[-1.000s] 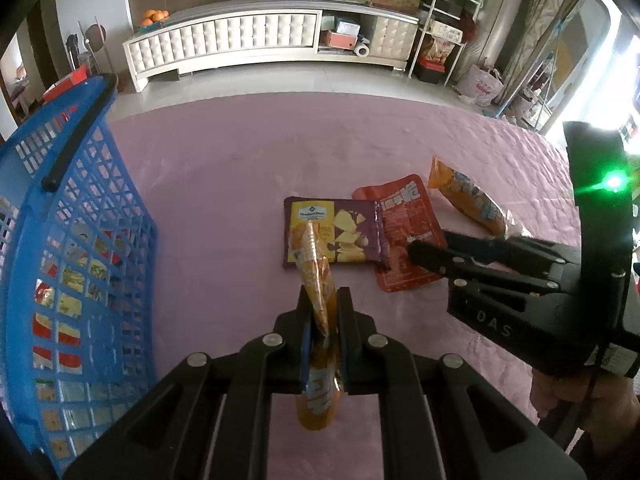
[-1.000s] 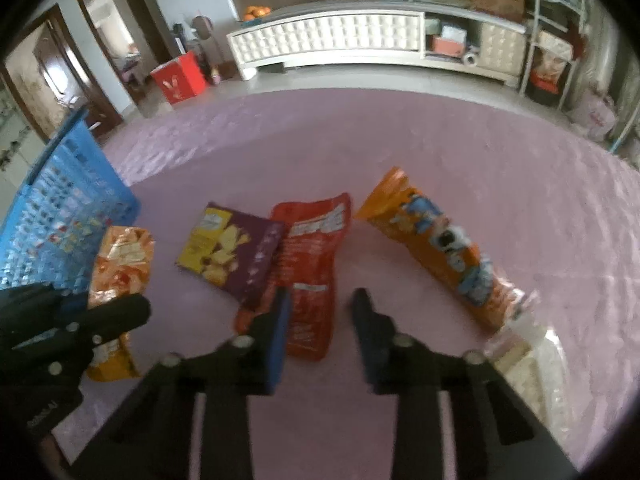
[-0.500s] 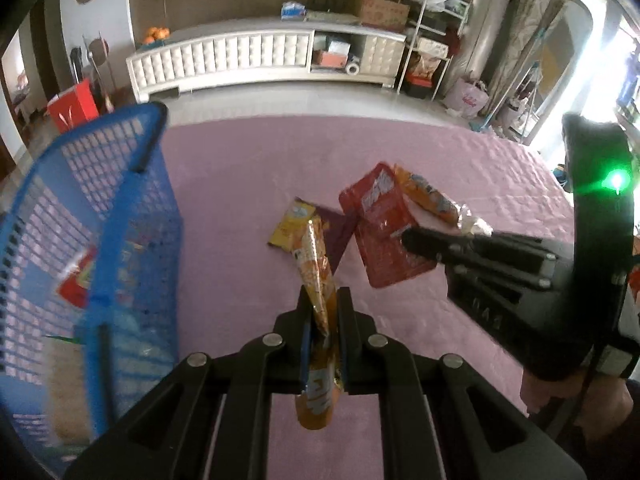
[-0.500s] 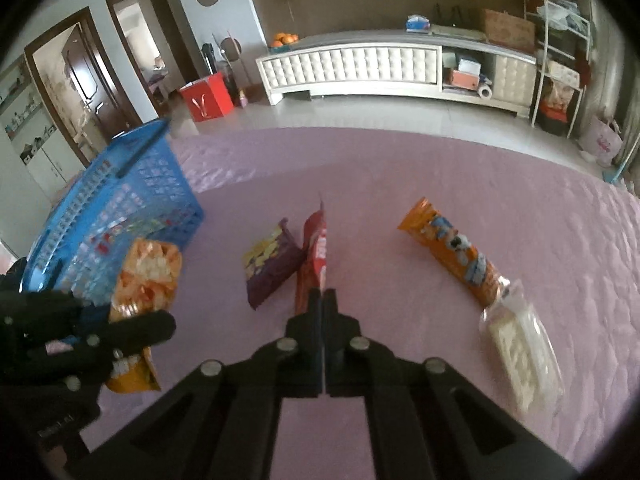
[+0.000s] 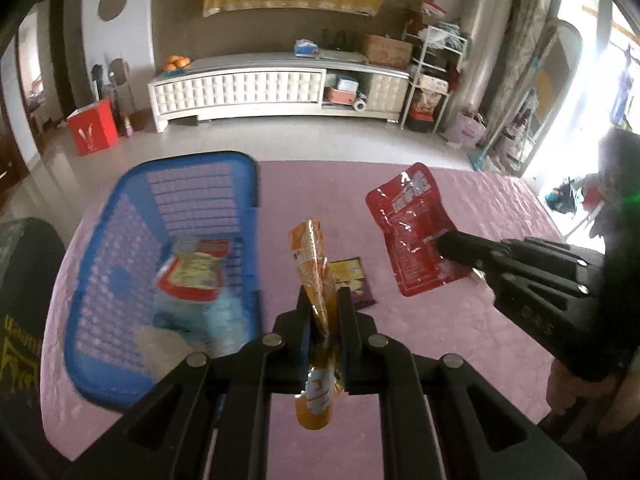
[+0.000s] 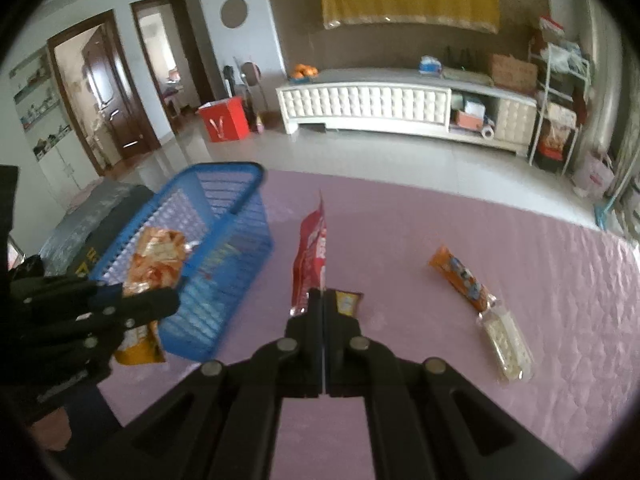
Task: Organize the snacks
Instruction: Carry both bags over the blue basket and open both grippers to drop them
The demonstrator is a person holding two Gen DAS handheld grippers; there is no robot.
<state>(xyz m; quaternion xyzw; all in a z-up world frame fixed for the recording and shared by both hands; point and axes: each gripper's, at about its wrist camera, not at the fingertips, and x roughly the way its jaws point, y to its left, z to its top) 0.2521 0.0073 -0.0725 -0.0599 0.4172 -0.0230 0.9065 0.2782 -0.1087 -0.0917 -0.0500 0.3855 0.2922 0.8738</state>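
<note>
My left gripper is shut on an orange snack bag and holds it in the air just right of the blue basket; it also shows in the right wrist view. My right gripper is shut on a red snack pouch, lifted off the purple table cover; the pouch also shows in the left wrist view. A purple and yellow snack pack lies on the cover below both. The basket holds several snack packs.
A long orange snack tube and a clear pack of pale crackers lie on the cover at the right. A dark case sits left of the basket. A white cabinet stands across the floor.
My right gripper closed on the red pouch and lifted it off the cover. Both grippers rose and swung left, so the basket now lies ahead of them.
</note>
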